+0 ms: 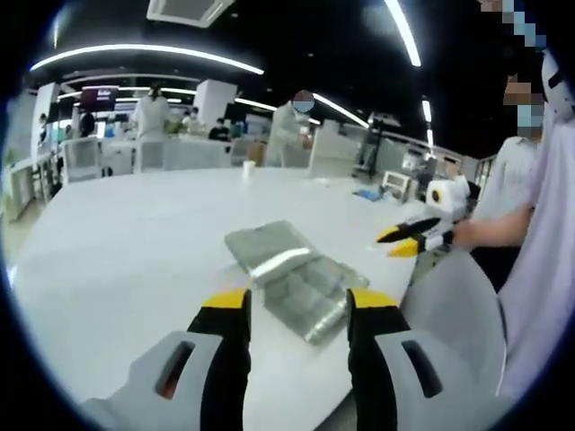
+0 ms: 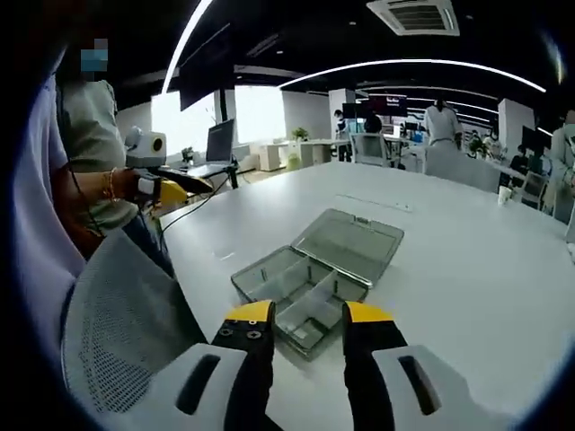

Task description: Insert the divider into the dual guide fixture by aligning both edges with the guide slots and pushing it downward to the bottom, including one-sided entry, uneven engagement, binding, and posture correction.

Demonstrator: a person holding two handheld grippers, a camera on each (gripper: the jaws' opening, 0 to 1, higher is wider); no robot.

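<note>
A clear plastic compartment box [image 1: 310,292] lies open on the white table [image 1: 135,242], with its lid [image 1: 269,247] folded flat behind it. In the right gripper view the box [image 2: 287,283] shows thin partitions inside, and its lid [image 2: 352,241] lies to the far right. My left gripper [image 1: 301,303] is open just short of the box with nothing between its yellow tips. My right gripper [image 2: 307,314] is also open and empty at the box's near corner. I cannot make out a loose divider.
A person's hand holds another yellow-tipped gripper [image 1: 411,237] at the table's edge, seen again as the same gripper [image 2: 169,190] in the right gripper view. A grey mesh chair back [image 2: 117,310] stands close beside me. People and desks fill the room behind.
</note>
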